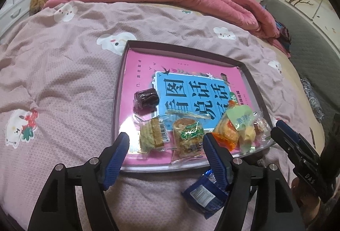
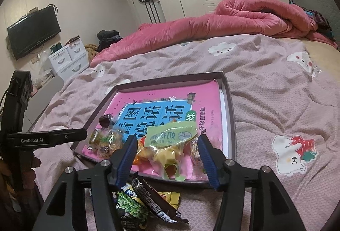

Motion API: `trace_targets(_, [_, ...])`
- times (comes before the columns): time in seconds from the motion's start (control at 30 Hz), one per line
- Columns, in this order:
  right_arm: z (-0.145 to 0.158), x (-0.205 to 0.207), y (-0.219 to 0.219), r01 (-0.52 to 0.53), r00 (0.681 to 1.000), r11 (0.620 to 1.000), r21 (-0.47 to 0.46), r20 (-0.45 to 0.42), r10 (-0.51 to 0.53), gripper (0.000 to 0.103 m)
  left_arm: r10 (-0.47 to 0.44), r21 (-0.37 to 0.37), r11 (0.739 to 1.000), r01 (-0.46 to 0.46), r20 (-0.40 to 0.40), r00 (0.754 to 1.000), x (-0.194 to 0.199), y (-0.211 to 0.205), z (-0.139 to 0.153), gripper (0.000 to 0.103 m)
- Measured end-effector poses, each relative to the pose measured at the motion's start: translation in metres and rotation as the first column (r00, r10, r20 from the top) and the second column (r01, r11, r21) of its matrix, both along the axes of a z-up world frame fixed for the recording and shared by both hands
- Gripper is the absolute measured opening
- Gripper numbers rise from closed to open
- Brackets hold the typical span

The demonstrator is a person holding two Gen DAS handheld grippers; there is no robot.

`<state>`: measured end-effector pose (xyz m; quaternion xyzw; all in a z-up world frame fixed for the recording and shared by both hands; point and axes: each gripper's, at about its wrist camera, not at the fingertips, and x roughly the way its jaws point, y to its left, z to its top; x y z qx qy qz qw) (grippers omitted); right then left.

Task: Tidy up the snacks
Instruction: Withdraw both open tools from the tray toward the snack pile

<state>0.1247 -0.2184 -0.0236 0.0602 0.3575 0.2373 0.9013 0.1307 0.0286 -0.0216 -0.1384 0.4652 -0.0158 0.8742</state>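
Two grippers are in view, both with jaws apart and nothing clamped between them. The left gripper [image 1: 166, 158] hangs over the near rim of the tray [image 1: 119, 90], its pads clear of the packets below. The right gripper [image 2: 167, 158] stands narrower, its fingers framing a green-topped packet of yellow sweets [image 2: 170, 146] that lies in the tray without the pads pressing on it.

Location of the goods: a row of packets sits along the tray's near edge, on a pink book that lines the tray floor. These include a barcode-marked biscuit packet [image 1: 153, 135], a round cake in clear wrap [image 1: 188, 138], an orange packet [image 1: 226, 133] and a dark wrapped sweet [image 1: 146, 98] set apart further in. Still outside, on the bedspread [image 1: 63, 82] just short of the rim, lie a blue packet [image 1: 205, 194], a green pea packet [image 2: 129, 207] and a dark brown wrapper [image 2: 155, 201].

Risks, as judged:
- The tray rests on soft, creased bedding; a downward press on the near rim could tip it and slide the row out.
- Packets at the right end overlap; a closing grip there may take two at once or drag a neighbour.
- The loose wrappers are slick and flat; a grip on a corner could slip.
- Both tools work close together; a reach toward the outside pile could bring them into contact.
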Motion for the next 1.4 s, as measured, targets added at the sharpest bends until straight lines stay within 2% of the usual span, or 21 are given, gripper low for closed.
trace_targets(0.53, [0.016,-0.011,-0.023,0.056,0.998,0.998,0.041,0.014,-0.057,0.06,-0.052,-0.002,0.999,0.052,0.025,0.998,-0.014,-0.012,0.013,0.076])
trace_targets(1.0, [0.023,-0.023,-0.03,0.067,0.997,0.997,0.036,0.028,-0.068,0.06,-0.083,0.012,0.997,0.082,0.033,0.996,-0.026,-0.019,0.019,0.076])
trace_targets(1.4, [0.018,-0.047,-0.02,0.026,0.999,0.999,0.036,-0.033,-0.025,0.06,-0.121,0.036,0.992,0.12,0.017,0.993,-0.038,-0.028,0.013,0.076])
